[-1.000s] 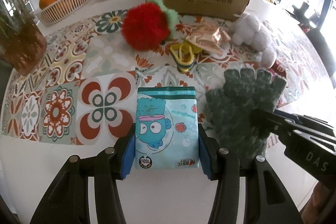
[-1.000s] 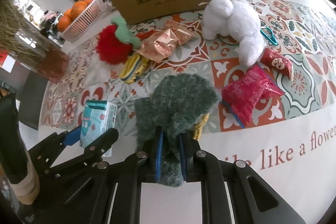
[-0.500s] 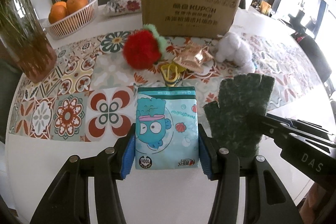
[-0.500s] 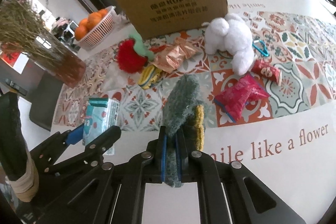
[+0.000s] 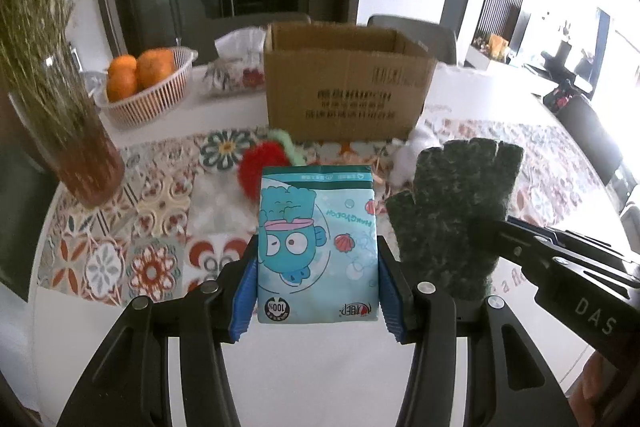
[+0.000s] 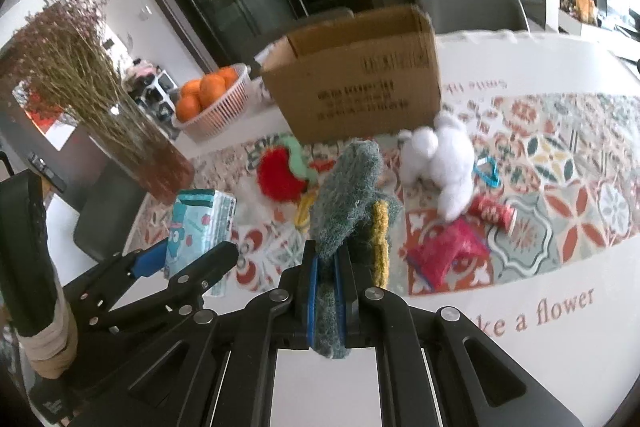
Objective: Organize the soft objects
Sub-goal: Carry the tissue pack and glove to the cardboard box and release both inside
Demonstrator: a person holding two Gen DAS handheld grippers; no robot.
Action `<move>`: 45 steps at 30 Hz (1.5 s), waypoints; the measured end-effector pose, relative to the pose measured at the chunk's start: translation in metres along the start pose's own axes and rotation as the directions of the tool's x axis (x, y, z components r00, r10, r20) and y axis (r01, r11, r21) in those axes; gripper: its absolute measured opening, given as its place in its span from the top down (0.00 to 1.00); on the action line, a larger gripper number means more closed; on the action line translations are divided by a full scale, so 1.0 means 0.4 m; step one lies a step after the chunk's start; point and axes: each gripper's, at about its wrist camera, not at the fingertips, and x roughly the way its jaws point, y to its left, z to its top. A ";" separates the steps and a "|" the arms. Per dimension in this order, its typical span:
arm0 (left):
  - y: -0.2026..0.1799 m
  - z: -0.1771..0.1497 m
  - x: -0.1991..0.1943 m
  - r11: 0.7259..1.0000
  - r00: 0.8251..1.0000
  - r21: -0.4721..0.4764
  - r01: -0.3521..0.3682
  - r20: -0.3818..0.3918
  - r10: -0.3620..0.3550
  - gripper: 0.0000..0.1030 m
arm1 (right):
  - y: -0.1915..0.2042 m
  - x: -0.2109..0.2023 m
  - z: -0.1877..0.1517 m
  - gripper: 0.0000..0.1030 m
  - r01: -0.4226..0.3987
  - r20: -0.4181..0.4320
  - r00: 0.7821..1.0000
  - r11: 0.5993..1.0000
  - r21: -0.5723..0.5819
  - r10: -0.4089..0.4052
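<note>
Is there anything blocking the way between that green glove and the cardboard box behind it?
Nothing visible blocks it. The green glove is held above the table; the red plush and white plush lie lower, before the open-topped cardboard box.

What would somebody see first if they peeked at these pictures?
Probably the blue cartoon-fish tissue pack squeezed in the left tongs, right up front. Beside it, the fuzzy green glove sticks up from the right tongs, and an open cardboard box sits behind them on the table.
</note>
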 end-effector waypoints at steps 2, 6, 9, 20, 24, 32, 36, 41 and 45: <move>-0.005 0.019 -0.012 1.000 1.000 0.004 -0.001 0.021 0.001 0.50 | 0.002 -0.015 0.015 0.92 -0.002 0.027 1.000 1.000 -0.007 0.003; -0.010 0.056 -0.031 1.000 0.998 0.000 0.012 0.057 -0.012 0.50 | 0.009 -0.043 0.044 0.92 -0.008 0.077 0.997 1.000 -0.024 0.009; -0.011 0.085 -0.041 1.000 0.997 -0.003 0.022 0.077 -0.022 0.50 | 0.013 -0.062 0.070 0.92 -0.010 0.116 0.993 0.999 -0.035 0.014; -0.023 0.202 -0.048 1.000 0.989 0.013 0.023 0.147 -0.025 0.50 | 0.019 -0.103 0.177 0.92 -0.023 0.217 0.976 0.999 -0.045 0.032; -0.025 0.243 -0.040 0.999 0.987 0.015 0.033 0.160 -0.035 0.50 | 0.018 -0.110 0.215 0.92 -0.022 0.244 0.969 0.999 -0.049 0.033; -0.033 0.347 -0.015 0.999 0.982 0.031 0.020 0.190 -0.026 0.50 | 0.010 -0.109 0.315 0.91 -0.017 0.291 0.956 0.998 -0.057 0.033; -0.029 0.390 0.005 0.999 0.981 0.027 0.028 0.189 -0.033 0.50 | 0.010 -0.098 0.365 0.92 -0.022 0.305 0.951 0.997 -0.068 0.042; -0.018 0.448 0.049 0.999 0.984 0.016 0.029 0.176 -0.031 0.50 | 0.006 -0.078 0.427 0.91 -0.035 0.317 0.947 0.997 -0.073 0.056; -0.014 0.480 0.080 1.000 0.986 0.012 0.020 0.165 -0.021 0.50 | 0.011 -0.056 0.477 0.91 -0.028 0.324 0.944 0.996 -0.089 0.056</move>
